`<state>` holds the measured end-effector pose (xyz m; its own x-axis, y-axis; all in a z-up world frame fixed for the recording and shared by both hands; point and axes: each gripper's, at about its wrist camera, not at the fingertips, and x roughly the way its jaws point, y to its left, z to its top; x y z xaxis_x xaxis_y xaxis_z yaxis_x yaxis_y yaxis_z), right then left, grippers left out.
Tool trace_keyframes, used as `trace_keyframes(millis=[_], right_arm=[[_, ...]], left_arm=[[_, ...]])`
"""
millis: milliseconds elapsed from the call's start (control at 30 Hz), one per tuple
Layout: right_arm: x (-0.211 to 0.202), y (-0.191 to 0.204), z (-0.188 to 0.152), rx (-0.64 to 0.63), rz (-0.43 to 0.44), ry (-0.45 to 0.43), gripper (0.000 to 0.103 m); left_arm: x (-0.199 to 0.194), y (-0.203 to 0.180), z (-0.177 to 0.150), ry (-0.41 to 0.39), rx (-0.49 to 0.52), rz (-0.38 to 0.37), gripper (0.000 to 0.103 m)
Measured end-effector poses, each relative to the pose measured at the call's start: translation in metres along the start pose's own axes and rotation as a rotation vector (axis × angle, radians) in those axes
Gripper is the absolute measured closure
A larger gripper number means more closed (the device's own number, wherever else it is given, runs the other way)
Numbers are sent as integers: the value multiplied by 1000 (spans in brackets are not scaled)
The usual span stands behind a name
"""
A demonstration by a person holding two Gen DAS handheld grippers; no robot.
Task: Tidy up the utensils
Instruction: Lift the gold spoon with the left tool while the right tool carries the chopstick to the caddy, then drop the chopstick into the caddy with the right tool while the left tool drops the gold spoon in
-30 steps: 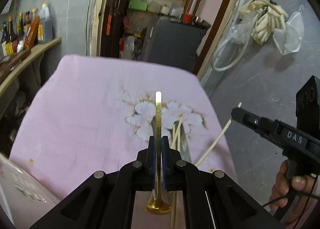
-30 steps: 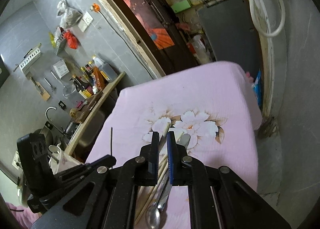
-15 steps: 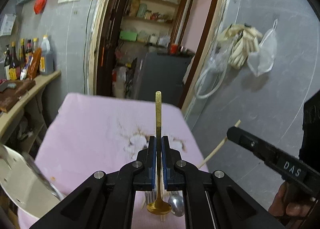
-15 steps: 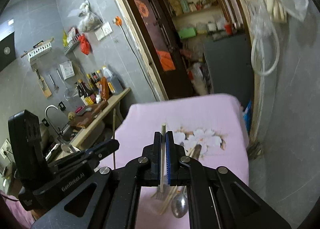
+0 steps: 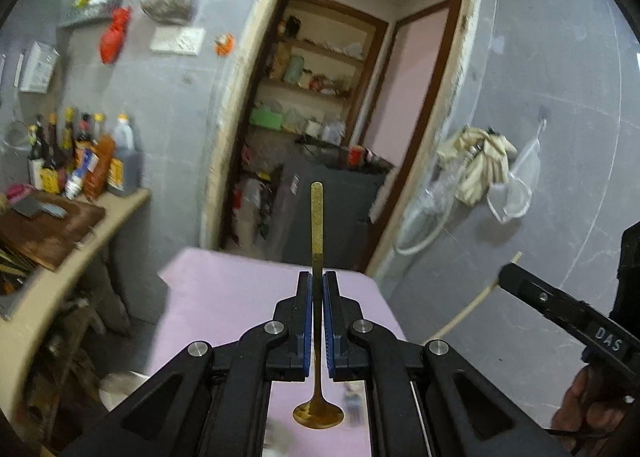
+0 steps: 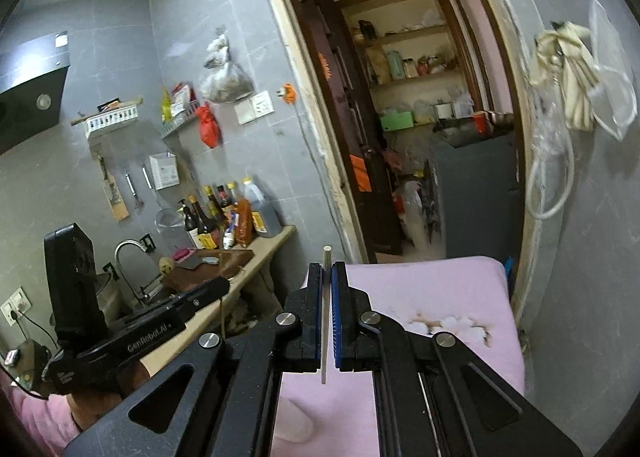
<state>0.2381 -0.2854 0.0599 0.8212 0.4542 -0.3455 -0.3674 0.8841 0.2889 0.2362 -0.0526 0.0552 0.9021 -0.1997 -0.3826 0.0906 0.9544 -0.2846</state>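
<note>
The left gripper [image 5: 318,289] fingers clamp a gold spoon [image 5: 317,415] mid-handle; the right gripper [image 6: 328,277] fingers pinch a pale chopstick [image 6: 325,317], both above the pink worktop [image 6: 440,285]. Stiff, light, probably slippery: mid-shaft holds suit them.

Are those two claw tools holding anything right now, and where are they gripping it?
Left gripper pinches a gold metal spoon mid-handle, bowl hanging below. Right gripper pinches a pale slender chopstick near its upper end.

Gold spoon [image 5: 317,413], pale chopstick [image 6: 325,297], pink cloth [image 6: 448,289] with white flower print, grey tiled wall [image 6: 120,49]
</note>
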Motion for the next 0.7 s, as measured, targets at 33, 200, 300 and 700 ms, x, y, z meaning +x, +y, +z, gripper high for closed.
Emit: trace_keyframes(millis=[33, 200, 300, 700], right_arm=[[2, 9, 0, 0, 3, 3, 99], [11, 54, -5, -14, 10, 31, 99], [21, 78, -13, -50, -6, 65, 99], [79, 107, -64, -58, -129, 228, 99]], left_arm=[[-5, 10, 4, -16, 1, 10, 98], [-13, 70, 13, -46, -42, 62, 98], [-8, 102, 7, -35, -83, 73, 98], [23, 166, -37, 42, -135, 53, 98]])
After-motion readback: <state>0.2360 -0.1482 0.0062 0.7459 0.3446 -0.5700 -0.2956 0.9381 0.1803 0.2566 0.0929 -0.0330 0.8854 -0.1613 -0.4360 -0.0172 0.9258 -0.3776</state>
